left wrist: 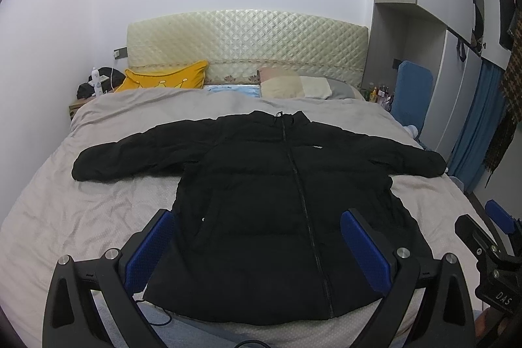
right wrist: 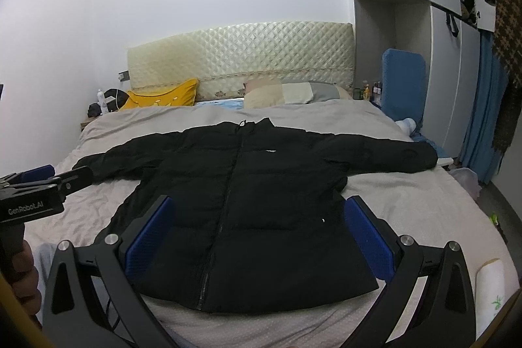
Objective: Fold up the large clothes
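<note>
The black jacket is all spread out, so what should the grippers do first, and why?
Probably the left gripper should reach for the sleeve on its side and fold it inward: the black jacket lies flat, zipped, sleeves outstretched, and both grippers are open, holding nothing.

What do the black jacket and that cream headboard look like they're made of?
Black jacket: probably a matte synthetic shell with padding, judging by its puffy horizontal quilted bands. Cream headboard: seemingly glossy faux leather or vinyl, with a shiny diamond-quilted surface; the exact material can't be confirmed.
</note>
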`<state>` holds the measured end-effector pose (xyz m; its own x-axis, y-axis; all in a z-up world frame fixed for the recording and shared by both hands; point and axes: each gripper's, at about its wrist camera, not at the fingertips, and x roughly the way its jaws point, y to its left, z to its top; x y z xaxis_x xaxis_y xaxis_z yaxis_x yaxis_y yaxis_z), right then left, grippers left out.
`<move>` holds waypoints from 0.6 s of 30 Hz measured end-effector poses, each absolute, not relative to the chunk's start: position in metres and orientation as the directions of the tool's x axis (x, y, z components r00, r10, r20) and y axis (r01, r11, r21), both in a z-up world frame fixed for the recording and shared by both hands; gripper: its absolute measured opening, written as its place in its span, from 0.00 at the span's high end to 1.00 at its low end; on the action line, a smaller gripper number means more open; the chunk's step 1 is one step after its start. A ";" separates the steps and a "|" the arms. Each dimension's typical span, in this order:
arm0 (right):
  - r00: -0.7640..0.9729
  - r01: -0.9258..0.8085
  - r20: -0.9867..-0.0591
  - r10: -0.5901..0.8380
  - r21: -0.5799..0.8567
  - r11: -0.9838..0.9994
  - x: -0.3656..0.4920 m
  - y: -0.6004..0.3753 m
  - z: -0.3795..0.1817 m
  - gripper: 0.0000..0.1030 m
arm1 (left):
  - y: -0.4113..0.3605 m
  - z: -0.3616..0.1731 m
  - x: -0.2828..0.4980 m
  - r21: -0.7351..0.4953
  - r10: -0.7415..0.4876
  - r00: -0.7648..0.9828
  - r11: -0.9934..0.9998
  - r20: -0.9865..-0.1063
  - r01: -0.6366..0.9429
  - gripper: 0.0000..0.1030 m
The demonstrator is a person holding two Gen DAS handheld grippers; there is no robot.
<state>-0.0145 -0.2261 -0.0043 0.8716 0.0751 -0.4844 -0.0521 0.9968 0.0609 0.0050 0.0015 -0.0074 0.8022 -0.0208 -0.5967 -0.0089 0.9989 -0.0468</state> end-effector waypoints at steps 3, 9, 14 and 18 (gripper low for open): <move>0.871 -0.053 -0.485 0.076 0.062 0.997 -0.014 -0.226 -0.005 0.00 | 0.002 -0.008 0.005 -0.045 -0.020 0.802 0.999 -0.597 -0.008 0.00; 0.872 -0.052 -0.482 0.084 0.079 0.996 -0.014 -0.229 -0.007 0.00 | 0.002 -0.009 0.005 -0.046 -0.022 0.802 0.999 -0.597 -0.008 0.00; 0.872 -0.052 -0.482 0.085 0.081 0.995 -0.014 -0.230 -0.007 0.00 | 0.003 -0.009 0.005 -0.035 -0.007 0.801 0.999 -0.599 -0.018 0.00; 0.871 -0.049 -0.485 0.082 0.080 0.996 -0.015 -0.231 -0.009 0.00 | 0.003 -0.011 0.004 -0.037 -0.008 0.799 0.999 -0.601 -0.018 0.00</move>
